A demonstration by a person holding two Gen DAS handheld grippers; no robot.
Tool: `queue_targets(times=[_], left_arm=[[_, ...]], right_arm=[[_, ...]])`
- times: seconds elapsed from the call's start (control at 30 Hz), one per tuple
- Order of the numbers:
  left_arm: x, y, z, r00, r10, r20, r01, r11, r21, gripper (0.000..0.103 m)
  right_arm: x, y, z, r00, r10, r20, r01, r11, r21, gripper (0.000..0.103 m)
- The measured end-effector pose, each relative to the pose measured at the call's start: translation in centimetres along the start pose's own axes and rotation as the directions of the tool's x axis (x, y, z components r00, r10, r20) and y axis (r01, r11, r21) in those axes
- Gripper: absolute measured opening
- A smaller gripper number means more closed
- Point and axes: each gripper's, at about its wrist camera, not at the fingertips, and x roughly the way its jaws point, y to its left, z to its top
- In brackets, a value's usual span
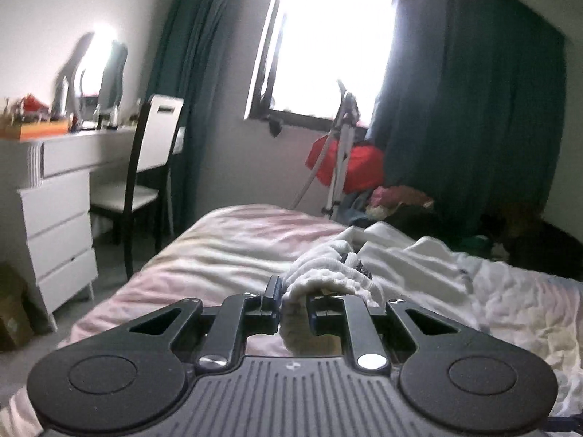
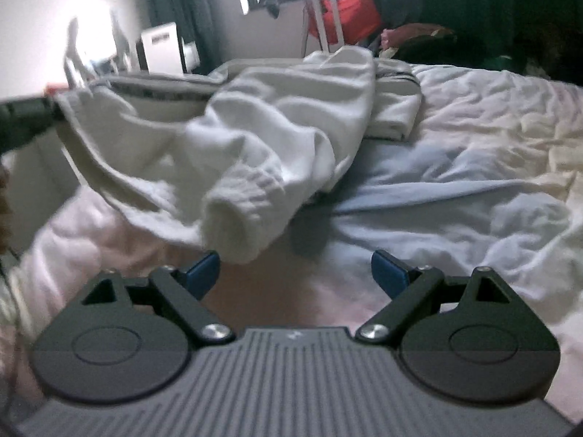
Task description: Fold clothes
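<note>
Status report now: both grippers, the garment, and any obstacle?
Left gripper shut on white garment, lifting one edge. Right gripper open, empty, near dangling cuff. Bed rumpled beneath; nothing blocking.

I see the bed (image 1: 233, 240) running up the middle under a wrinkled pale sheet (image 2: 473, 116), pinkish toward 7 o'clock. At 9 o'clock stands a white dresser (image 1: 54, 225) with a mirror (image 1: 105, 73) and small clutter on top, too blurred to name. Just beside it, toward 10 o'clock, a chair (image 1: 153, 160) with a dark frame sits tucked against the desk part. At 12 o'clock a bright window (image 1: 328, 36) hangs between dark green curtains (image 1: 466, 109). Below it, near 1 o'clock, a white tripod (image 1: 339, 153) stands before a red bag (image 1: 360, 167), with a heap of mixed fabric near it.
</note>
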Motion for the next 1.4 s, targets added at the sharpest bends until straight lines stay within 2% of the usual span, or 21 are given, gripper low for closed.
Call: queue_targets(times=[0.2,0.27,0.3,0.37,0.4,0.43,0.57,0.63,0.77,0.83,0.9,1.0,1.07,1.1,1.17,1.27,1.3,1.33,1.37,1.4], left_arm=[[1.5,0.5,-0.1,1.0,0.015,0.005,-0.015,0.999,-0.032,0.016],[1.8,0.8,0.1,1.0,0.01,0.002,-0.01,0.998,-0.058,0.016],[2.0,0.9,0.2,1.0,0.008,0.0,-0.008,0.998,-0.07,0.016],[2.2,1.1,0.3,1.0,0.005,0.001,-0.005,0.997,-0.083,0.016],[2.2,1.2,0.4,1.0,0.001,0.002,-0.001,0.996,-0.09,0.016],[2.1,1.3,0.4,1.0,-0.004,0.005,0.005,0.995,-0.1,0.015],[1.5,2.4,0.8,0.999,-0.031,0.019,0.034,0.982,-0.185,0.015],[1.0,3.1,1.1,0.998,-0.047,0.033,0.053,0.972,-0.228,0.015],[-0.5,4.8,1.3,0.989,-0.113,0.092,0.136,0.942,-0.306,0.014],[-1.0,5.6,1.4,0.986,-0.127,0.105,0.156,0.926,-0.345,0.014],[-0.9,6.1,1.3,0.991,-0.108,0.081,0.13,0.921,-0.368,0.014],[0.3,6.6,0.7,0.996,-0.087,0.0,0.081,0.929,-0.361,0.014],[1.4,7.7,-0.1,0.989,-0.14,-0.048,0.11,0.91,-0.4,0.014],[1.9,8.2,-0.4,0.988,-0.134,-0.075,0.092,0.908,-0.408,0.014],[2.4,9.0,-0.9,0.985,-0.104,-0.135,0.038,0.906,-0.422,0.016],[2.6,10.7,-1.4,0.972,-0.123,-0.201,0.015,0.884,-0.468,0.018],[2.4,11.1,-1.5,0.967,-0.123,-0.225,0.002,0.881,-0.474,0.022],[2.3,11.3,-1.5,0.96,-0.12,-0.251,-0.013,0.882,-0.471,0.025],[2.1,11.5,-1.6,0.958,-0.111,-0.264,-0.025,0.886,-0.463,0.031],[1.8,11.7,-1.6,0.956,-0.1,-0.276,-0.038,0.891,-0.453,0.044]], right_arm=[[1.5,0.3,0.7,0.993,0.079,0.092,-0.079,0.997,-0.007,0.091],[2.6,0.7,0.8,0.993,0.078,0.09,-0.075,0.996,-0.038,0.082],[2.9,0.9,0.9,0.993,0.078,0.088,-0.074,0.996,-0.052,0.073],[3.4,1.4,0.9,0.993,0.079,0.085,-0.072,0.994,-0.079,0.071],[3.3,1.8,0.9,0.992,0.077,0.096,-0.067,0.992,-0.103,0.062],[2.8,2.3,0.8,0.99,0.073,0.123,-0.056,0.989,-0.138,0.047],[1.1,2.9,1.1,0.981,0.036,0.189,0.0,0.983,-0.184,0.035],[0.1,2.8,1.2,0.973,0.011,0.23,0.032,0.982,-0.184,0.026],[-3.7,3.0,1.6,0.937,0.003,0.35,0.068,0.979,-0.19,0.022],[-6.2,3.8,1.5,0.913,0.021,0.407,0.077,0.972,-0.222,0.022],[-7.7,4.9,0.9,0.911,0.049,0.409,0.08,0.953,-0.293,0.022],[-7.3,6.5,-0.5,0.946,0.078,0.313,0.047,0.927,-0.372,0.026],[-5.9,7.3,-1.3,0.971,0.091,0.223,0.003,0.921,-0.391,0.028],[-5.1,7.6,-1.6,0.98,0.099,0.174,-0.022,0.917,-0.398,0.03],[-4.6,8.0,-1.8,0.984,0.125,0.124,-0.066,0.915,-0.397,0.034],[-5.0,7.9,-1.5,0.979,0.184,0.09,-0.139,0.919,-0.37,0.045],[-5.3,7.7,-1.4,0.974,0.209,0.082,-0.167,0.919,-0.356,0.056],[-5.5,7.4,-1.3,0.968,0.238,0.076,-0.2,0.921,-0.335,0.073],[-5.7,7.1,-1.3,0.96,0.269,0.071,-0.236,0.922,-0.308,0.081],[-5.9,6.8,-1.1,0.953,0.297,0.065,-0.268,0.922,-0.279,0.087]])
